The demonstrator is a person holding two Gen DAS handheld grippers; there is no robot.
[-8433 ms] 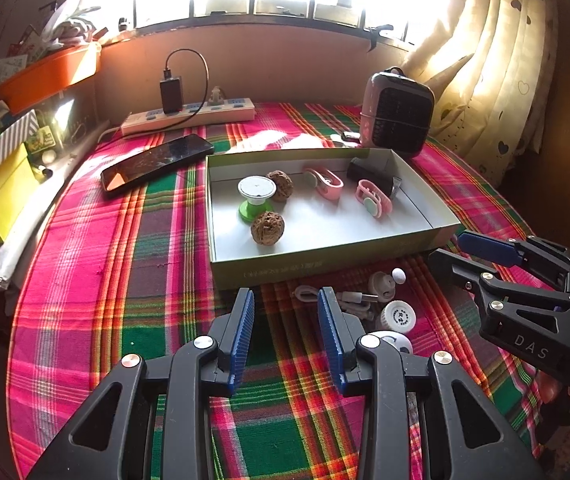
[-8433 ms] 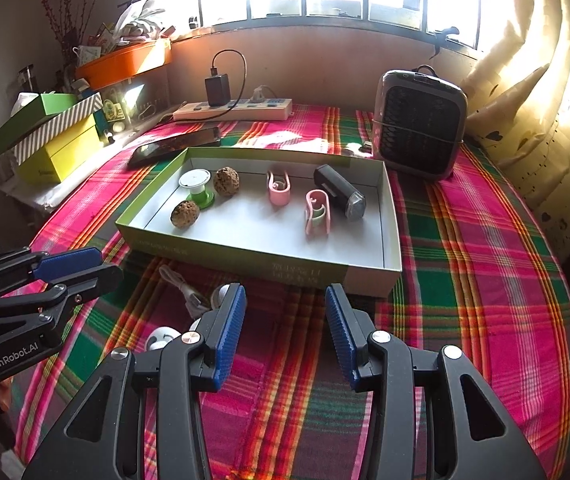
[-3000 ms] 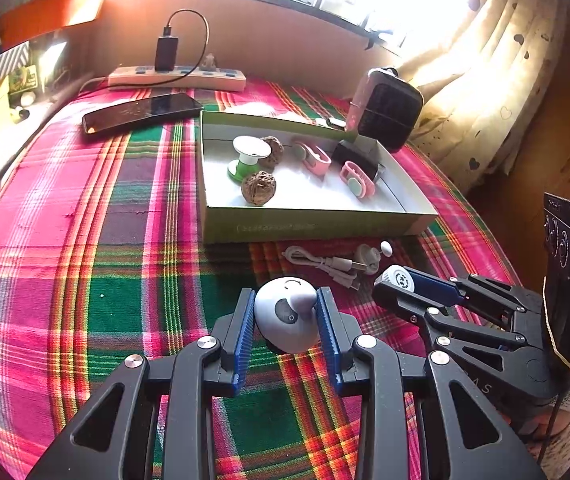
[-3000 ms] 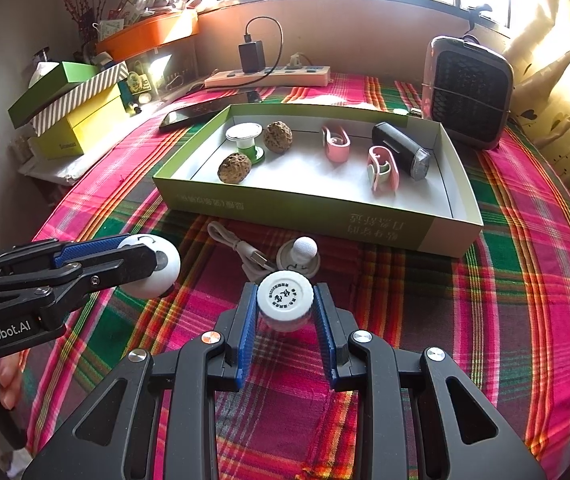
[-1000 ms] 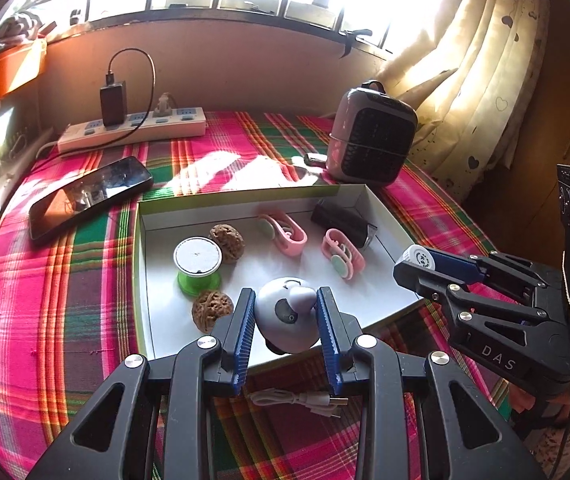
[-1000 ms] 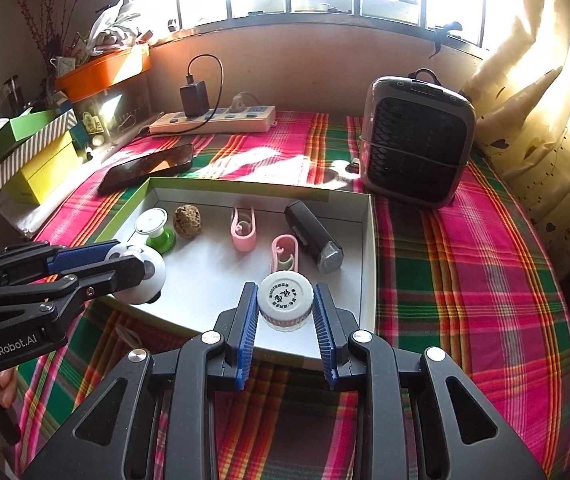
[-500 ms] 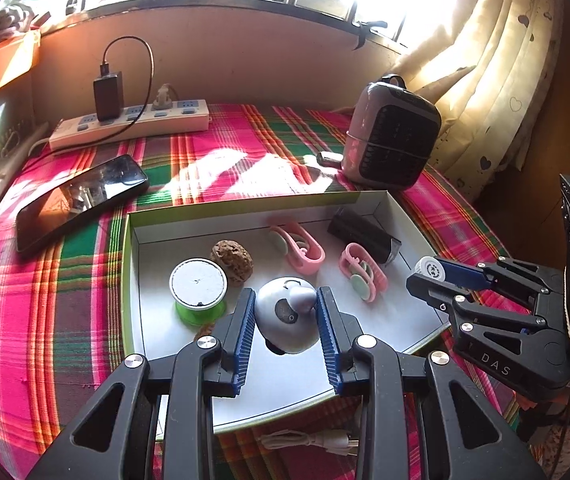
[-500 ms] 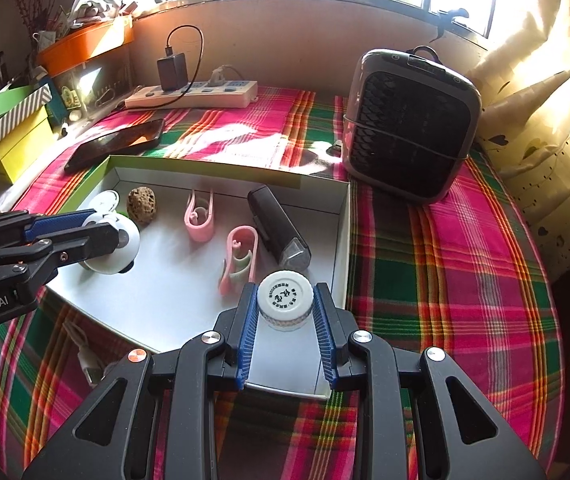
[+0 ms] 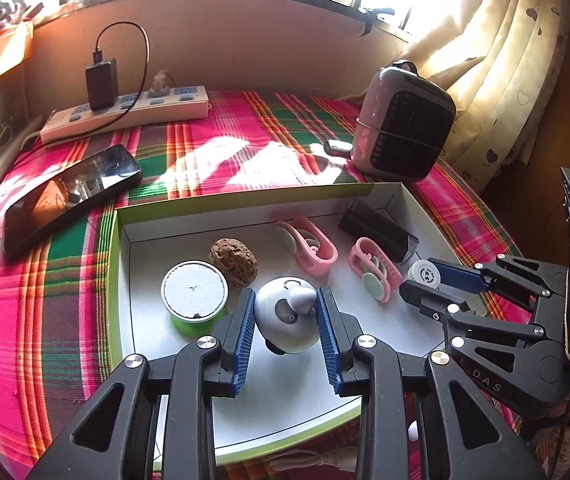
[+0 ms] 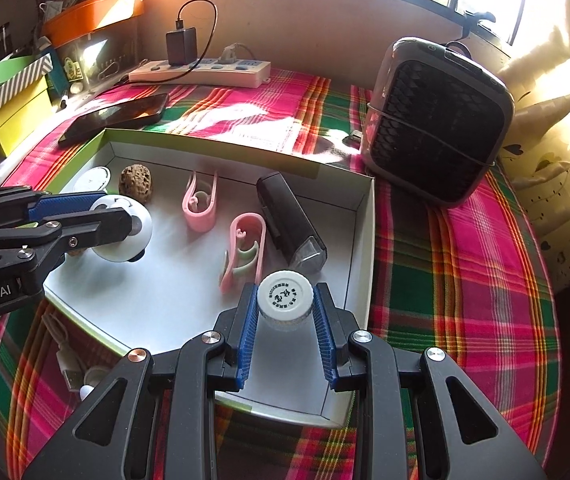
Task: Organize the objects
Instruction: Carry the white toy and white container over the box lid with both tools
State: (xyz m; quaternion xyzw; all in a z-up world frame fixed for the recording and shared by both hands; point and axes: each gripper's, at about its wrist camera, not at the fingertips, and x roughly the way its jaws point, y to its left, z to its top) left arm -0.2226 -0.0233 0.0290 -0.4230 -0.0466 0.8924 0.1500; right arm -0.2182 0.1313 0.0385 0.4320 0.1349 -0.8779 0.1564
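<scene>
My left gripper [image 9: 285,324] is shut on a round white-and-grey gadget [image 9: 287,320], held over the left half of the green-rimmed box [image 9: 113,280]. My right gripper [image 10: 285,322] is shut on a small white-capped bottle [image 10: 285,299], held over the box's right front corner [image 10: 359,300]. Each gripper shows in the other view: the left gripper [image 10: 117,228] with its gadget, the right gripper [image 9: 425,284] with its bottle. Inside the box lie a green-based white spool [image 9: 195,298], a walnut [image 9: 233,262], two pink clips [image 9: 311,244] and a black case [image 9: 381,236].
A phone [image 9: 69,192] lies left of the box and a power strip [image 9: 125,114] with a charger runs along the back wall. A small heater [image 10: 437,124] stands at the back right. A white cable [image 10: 65,364] and a small white piece lie on the plaid cloth before the box.
Both grippers have moved forward and down over the box, still holding their objects. The right gripper now hangs over the box's right front corner.
</scene>
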